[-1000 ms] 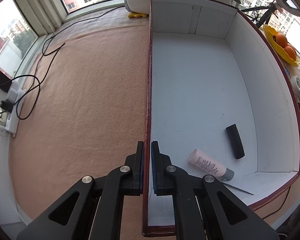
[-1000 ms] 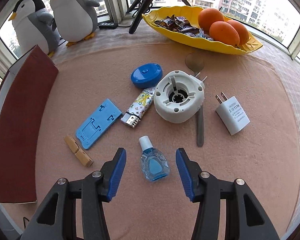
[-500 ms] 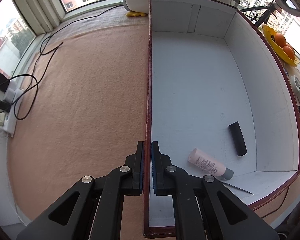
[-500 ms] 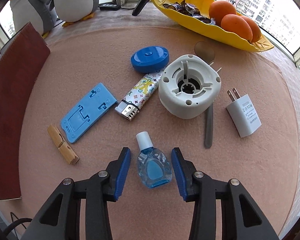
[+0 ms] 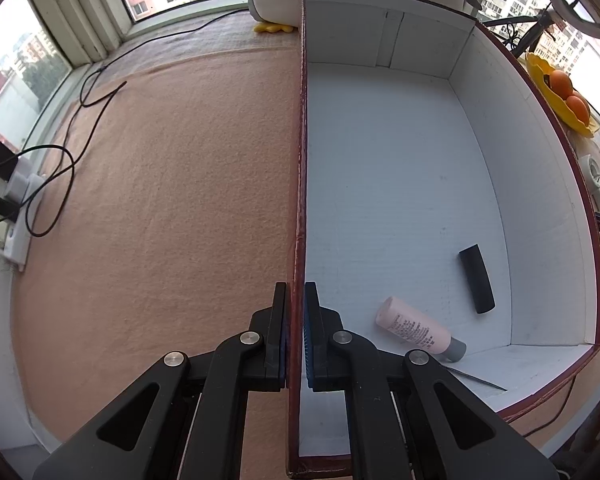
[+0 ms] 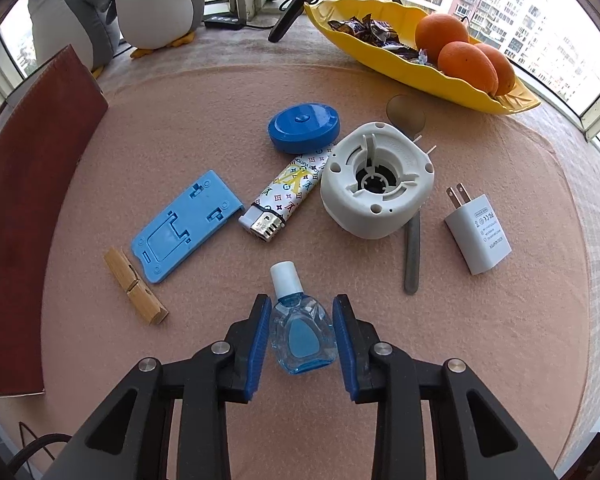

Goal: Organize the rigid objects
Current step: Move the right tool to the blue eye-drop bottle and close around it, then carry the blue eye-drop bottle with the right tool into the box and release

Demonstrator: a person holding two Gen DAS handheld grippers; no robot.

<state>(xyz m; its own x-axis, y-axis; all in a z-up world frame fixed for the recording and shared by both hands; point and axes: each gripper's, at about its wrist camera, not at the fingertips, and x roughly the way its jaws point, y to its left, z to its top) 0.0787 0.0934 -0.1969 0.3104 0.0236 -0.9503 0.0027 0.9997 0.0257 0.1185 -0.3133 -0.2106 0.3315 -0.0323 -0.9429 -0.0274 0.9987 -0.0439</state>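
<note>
Two things lie in the box (image 5: 400, 200) so far: a pink tube (image 5: 418, 330) and a black bar (image 5: 477, 279), both toward its 5 o'clock corner, with a thin dark sliver at the near wall that you can't identify from here. Most of the sorting is still ahead of you.

Your left gripper (image 5: 295, 336) has its fingers narrow, pinched on the box's left wall, one finger outside and one inside, so it looks to be steadying the box.

Your right gripper (image 6: 300, 334) brackets the dropper bottle (image 6: 302, 330) on the worktop (image 6: 500, 340); the fingers stand narrow, just beside its sides, and whether the pads touch it you cannot tell. The bottle lies flat, cap pointing to 12 o'clock.

Left on the worktop: a clothespin (image 6: 135, 286) at 10 o'clock of the bottle, a blue stand (image 6: 186, 226) beyond it, a lighter (image 6: 288, 196) at 12, a blue disc (image 6: 304, 127) behind that, a white housing (image 6: 376, 184) at 1, a spoon (image 6: 412, 256) partly under it, and a charger (image 6: 478, 236) at 2. By my count, seven pieces plus the bottle remain.
</note>
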